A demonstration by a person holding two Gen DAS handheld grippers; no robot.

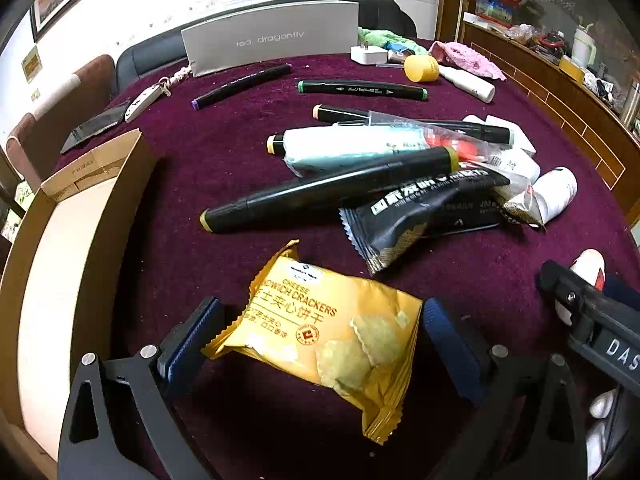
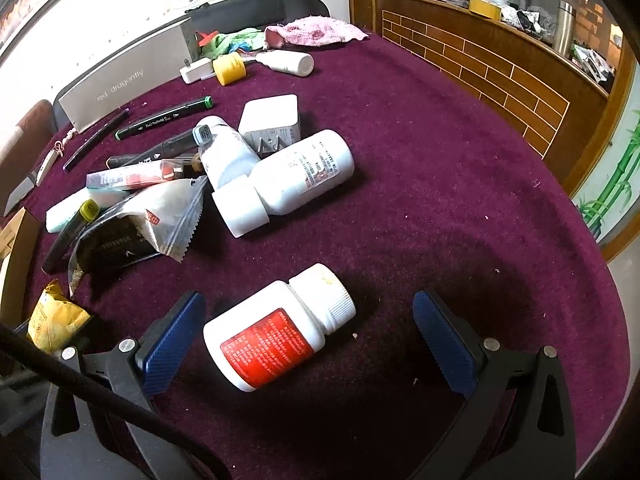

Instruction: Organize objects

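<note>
So right now I've got both claws spread wide and neither one is holding anything. The left claw [image 1: 320, 340] is straddling the yellow cracker packet [image 1: 328, 340], which lies flat on the purple worktop [image 1: 200, 168] just beside the cardboard box [image 1: 72, 240]. The right claw [image 2: 308, 340] has the little white pill bottle [image 2: 280, 328] with the red label lying on its side between its fingers, cap pointing away from me.

What worries me: that bottle is round and lying down, so if I close off-centre it'll probably roll or squirt out forward. The packet is puffy and slick, and a hard squeeze likely crushes the crackers or lets the foil slip. Also the big black marker [image 1: 328, 192] and the dark snack pouch [image 1: 424, 216] sit near the packet, so a sloppy lift could drag them along.
</note>
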